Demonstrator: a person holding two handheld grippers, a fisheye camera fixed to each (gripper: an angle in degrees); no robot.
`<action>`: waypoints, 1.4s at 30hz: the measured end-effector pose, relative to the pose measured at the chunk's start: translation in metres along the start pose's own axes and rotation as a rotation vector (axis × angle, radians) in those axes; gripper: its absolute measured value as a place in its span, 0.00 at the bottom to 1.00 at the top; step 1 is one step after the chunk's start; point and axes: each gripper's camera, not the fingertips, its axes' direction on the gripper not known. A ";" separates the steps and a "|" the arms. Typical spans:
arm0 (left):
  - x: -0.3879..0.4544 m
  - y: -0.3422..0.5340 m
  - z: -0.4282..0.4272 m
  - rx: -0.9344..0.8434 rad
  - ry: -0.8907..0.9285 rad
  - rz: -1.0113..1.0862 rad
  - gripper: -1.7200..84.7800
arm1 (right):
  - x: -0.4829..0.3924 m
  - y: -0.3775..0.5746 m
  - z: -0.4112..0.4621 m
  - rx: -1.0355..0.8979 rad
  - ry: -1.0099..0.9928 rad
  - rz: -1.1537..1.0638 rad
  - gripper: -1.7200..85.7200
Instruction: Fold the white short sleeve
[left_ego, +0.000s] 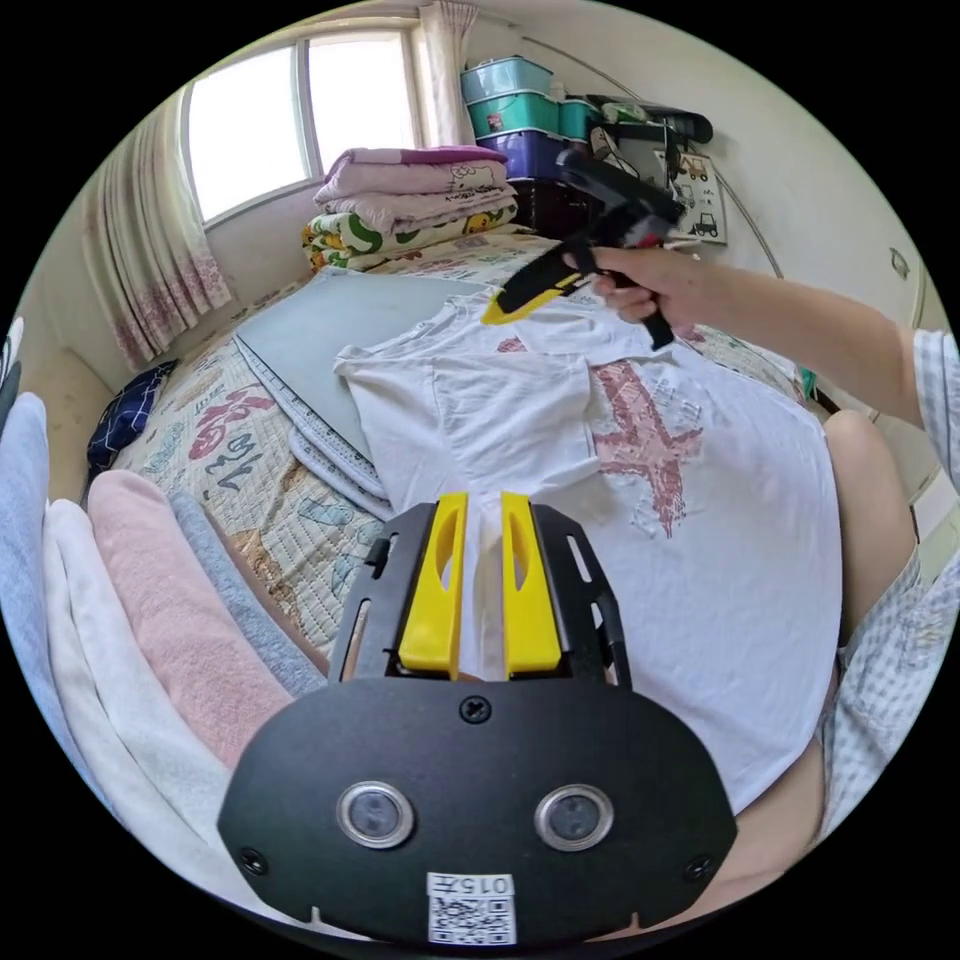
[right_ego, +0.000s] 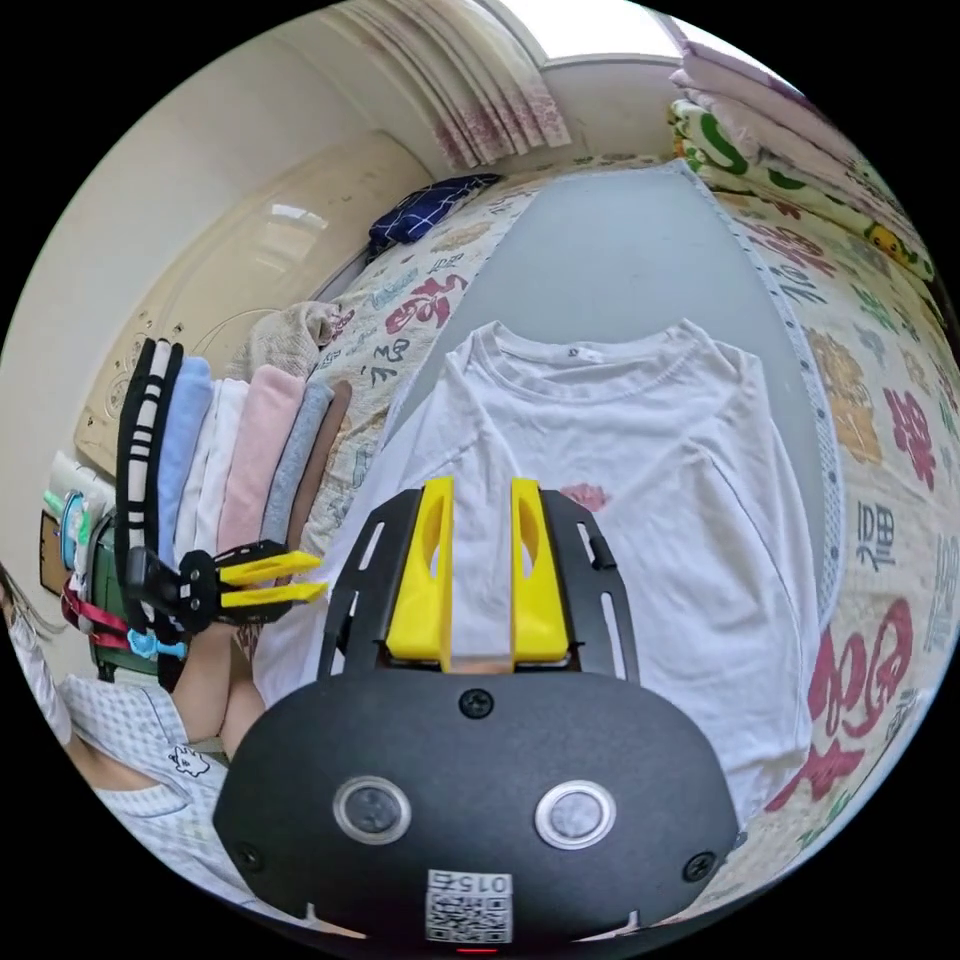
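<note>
White shirt (left_ego: 700, 520) is soft matt cloth; quilted bedspread (right_ego: 880, 420) looks stitched; gripper jaws are smooth yellow plastic.

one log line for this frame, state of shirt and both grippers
white t-shirt: one sleeve folded in, flat on grey mat | left gripper: near-shut, above shirt | right gripper: near-shut, above shirt

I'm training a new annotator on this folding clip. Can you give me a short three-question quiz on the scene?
1. True or false: one side of the white T-shirt is already folded over its red print.
2. What lies under the T-shirt's top half: A) grey mat, B) wooden board, C) blue towel?
3. In the right gripper view, the left tongs point toward the shirt's ____ edge (collar or hem).

Key: 1 true; 2 A; 3 hem.
</note>
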 end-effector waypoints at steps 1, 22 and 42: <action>0.002 -0.002 0.002 -0.017 0.003 0.010 0.09 | -0.002 -0.015 0.016 -0.029 0.000 0.004 0.13; -0.003 -0.019 -0.016 -0.128 -0.189 -0.162 0.03 | -0.094 -0.119 0.134 -0.191 0.185 -0.040 0.04; -0.031 -0.028 -0.004 -0.212 -0.160 -0.315 0.04 | -0.134 -0.171 0.186 -0.124 0.157 -0.020 0.03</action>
